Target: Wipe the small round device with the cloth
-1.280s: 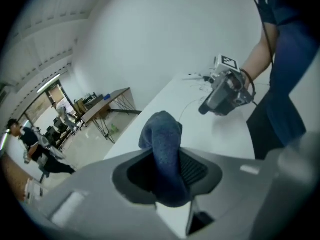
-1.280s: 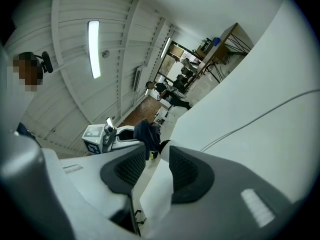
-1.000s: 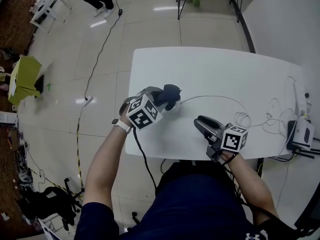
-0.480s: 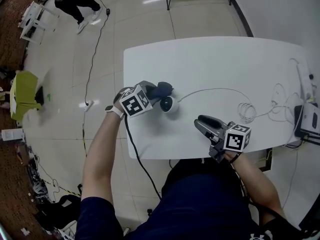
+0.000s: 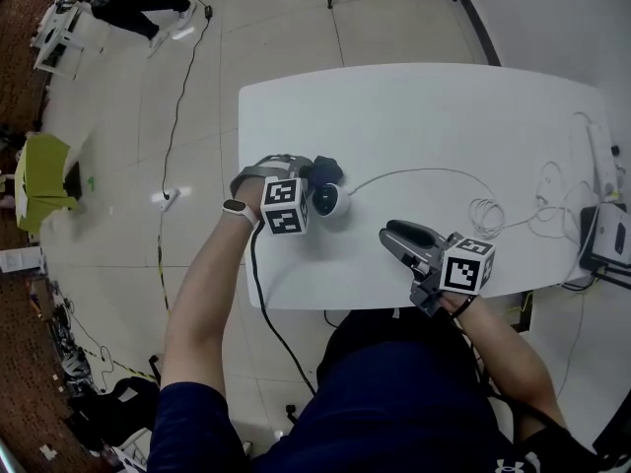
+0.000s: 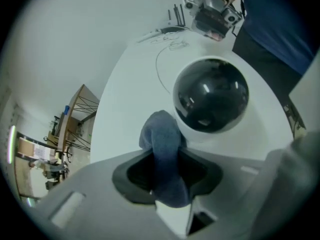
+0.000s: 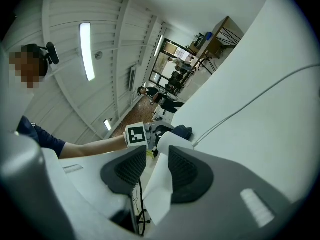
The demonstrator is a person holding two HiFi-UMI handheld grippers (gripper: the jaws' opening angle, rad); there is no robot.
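While the left gripper [image 6: 165, 171] is clamping the cloth [image 6: 160, 134] against the small round device [image 5: 330, 202] at centre-left for wiping, the right gripper [image 5: 394, 236] is idling lower right, empty, jaws apart but just narrowing.

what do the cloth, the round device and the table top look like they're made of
cloth: soft blue fabric, matte and fuzzy, folds limply; maybe microfibre.
round device: hard plastic by the look, a glossy black dome with sharp light reflections in a smooth white shell.
table top: white, smooth, faint sheen; probably laminate.
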